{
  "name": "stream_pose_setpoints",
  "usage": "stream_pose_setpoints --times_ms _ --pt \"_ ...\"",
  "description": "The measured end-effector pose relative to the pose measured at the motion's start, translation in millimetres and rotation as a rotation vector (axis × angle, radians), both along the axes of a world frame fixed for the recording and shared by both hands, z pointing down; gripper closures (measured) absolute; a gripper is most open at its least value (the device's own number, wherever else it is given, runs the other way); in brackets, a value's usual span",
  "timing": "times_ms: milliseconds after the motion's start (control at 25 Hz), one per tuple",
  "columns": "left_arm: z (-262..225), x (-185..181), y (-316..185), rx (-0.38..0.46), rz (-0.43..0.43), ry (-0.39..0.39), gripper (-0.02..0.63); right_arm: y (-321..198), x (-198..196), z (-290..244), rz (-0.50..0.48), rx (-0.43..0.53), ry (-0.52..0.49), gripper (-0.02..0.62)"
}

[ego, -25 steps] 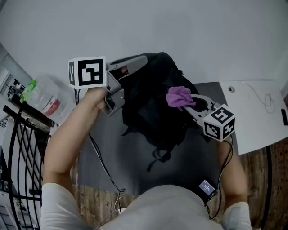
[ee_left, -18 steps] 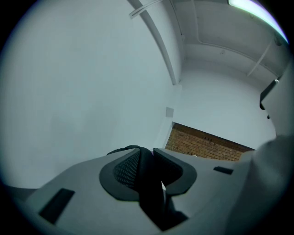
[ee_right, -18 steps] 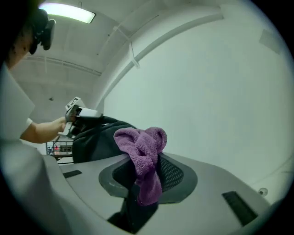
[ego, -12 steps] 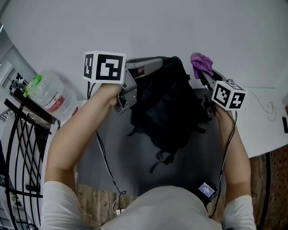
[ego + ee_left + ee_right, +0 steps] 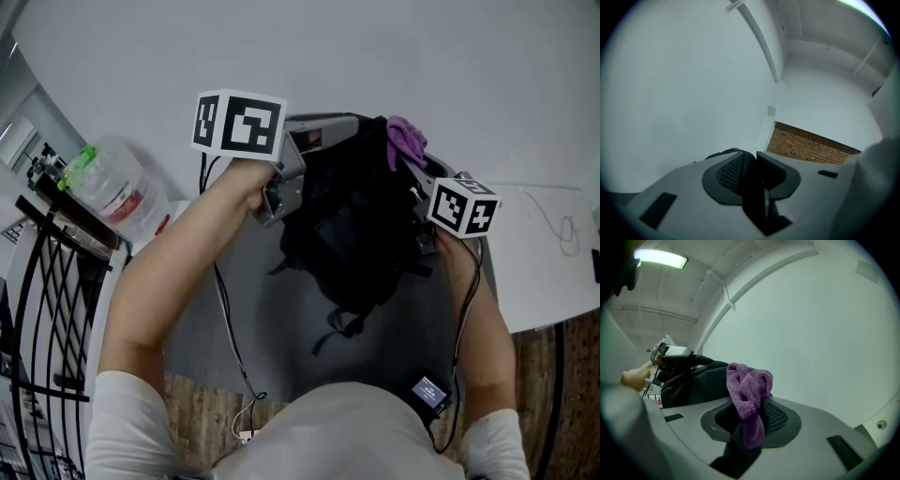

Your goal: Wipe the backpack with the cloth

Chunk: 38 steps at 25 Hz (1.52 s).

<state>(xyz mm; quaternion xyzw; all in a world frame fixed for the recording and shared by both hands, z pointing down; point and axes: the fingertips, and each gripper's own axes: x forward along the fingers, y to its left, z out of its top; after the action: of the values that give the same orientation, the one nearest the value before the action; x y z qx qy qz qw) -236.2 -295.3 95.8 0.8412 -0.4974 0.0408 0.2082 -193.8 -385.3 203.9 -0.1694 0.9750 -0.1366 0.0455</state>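
A black backpack (image 5: 361, 225) stands upright on a grey mat (image 5: 248, 319) against the white wall. My left gripper (image 5: 347, 122) is at its top left, shut on a black strip of the backpack's top (image 5: 749, 187). My right gripper (image 5: 412, 164) is at the backpack's upper right, shut on a crumpled purple cloth (image 5: 405, 139). In the right gripper view the cloth (image 5: 747, 392) hangs out between the pads, with the backpack (image 5: 693, 380) and the left gripper (image 5: 670, 355) beyond it. A sliver of the purple cloth (image 5: 734, 149) shows past the left jaws.
A clear plastic jug (image 5: 112, 192) with a green cap stands at the left, beside a black metal rack (image 5: 42, 309). A white table (image 5: 553, 253) lies to the right. A black cable (image 5: 225, 319) runs down over the mat. The wall is close behind the backpack.
My right gripper has lifted the purple cloth from the backpack's front face up to its upper right edge. The left gripper has kept its hold on the top.
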Motion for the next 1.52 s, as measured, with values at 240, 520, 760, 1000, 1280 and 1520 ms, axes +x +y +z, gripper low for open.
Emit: stream_pose_setpoints --times_ms 240,520,760,1000,1280,1520 --pt "-2 27 -6 0.002 0.023 0.009 0.531 27 22 -3 -0.036 0.031 -0.042 0.485" --pt "-7 58 -18 -0.001 0.032 0.032 0.531 65 55 -10 -0.047 0.102 -0.074 0.485" --pt "-9 87 -31 -0.003 0.05 0.052 0.531 82 76 -6 -0.029 0.113 -0.081 0.485" --pt "-7 92 -36 -0.01 0.054 0.055 0.531 124 67 -2 -0.08 0.187 -0.039 0.485" --pt "-3 87 -37 -0.014 0.045 0.048 0.531 145 58 10 -0.072 0.19 -0.005 0.485" --pt "-1 82 -38 -0.013 0.036 0.047 0.531 165 49 18 -0.055 0.268 0.061 0.485"
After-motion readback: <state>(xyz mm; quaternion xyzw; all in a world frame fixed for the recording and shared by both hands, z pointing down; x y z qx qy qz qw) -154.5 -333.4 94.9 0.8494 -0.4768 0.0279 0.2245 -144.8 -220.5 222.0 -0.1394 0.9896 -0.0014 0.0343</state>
